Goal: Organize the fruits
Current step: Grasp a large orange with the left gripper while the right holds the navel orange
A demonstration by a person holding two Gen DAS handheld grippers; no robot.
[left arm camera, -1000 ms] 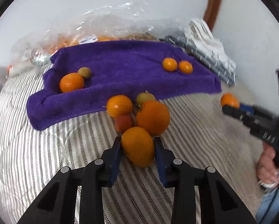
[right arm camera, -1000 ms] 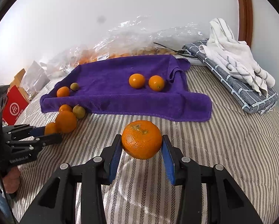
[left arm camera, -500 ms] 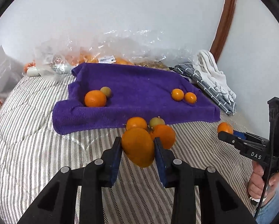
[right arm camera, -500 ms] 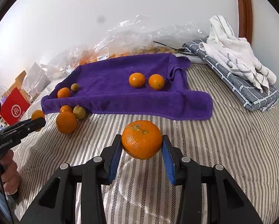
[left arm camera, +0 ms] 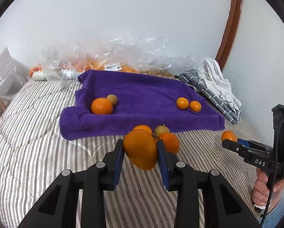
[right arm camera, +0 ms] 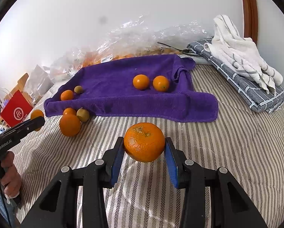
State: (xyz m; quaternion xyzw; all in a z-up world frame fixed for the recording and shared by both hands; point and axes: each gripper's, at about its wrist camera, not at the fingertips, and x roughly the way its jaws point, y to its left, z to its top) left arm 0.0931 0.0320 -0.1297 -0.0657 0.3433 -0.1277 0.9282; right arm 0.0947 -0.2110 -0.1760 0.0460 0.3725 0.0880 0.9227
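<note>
Each gripper clenches fruit above the striped bed, left gripper (left arm camera: 140, 153) an orange (left arm camera: 141, 149), right gripper (right arm camera: 144, 152) a mandarin (right arm camera: 144, 142), towel (right arm camera: 111, 81) at 12 o'clock; judged light, firm-skinned, bruisable, best held across the middle.

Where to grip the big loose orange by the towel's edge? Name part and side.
Take the big orange across its widest middle, pads on its left and right flanks, best from the near side: it is round, and a small orange and green fruit crowd its far side.
</note>
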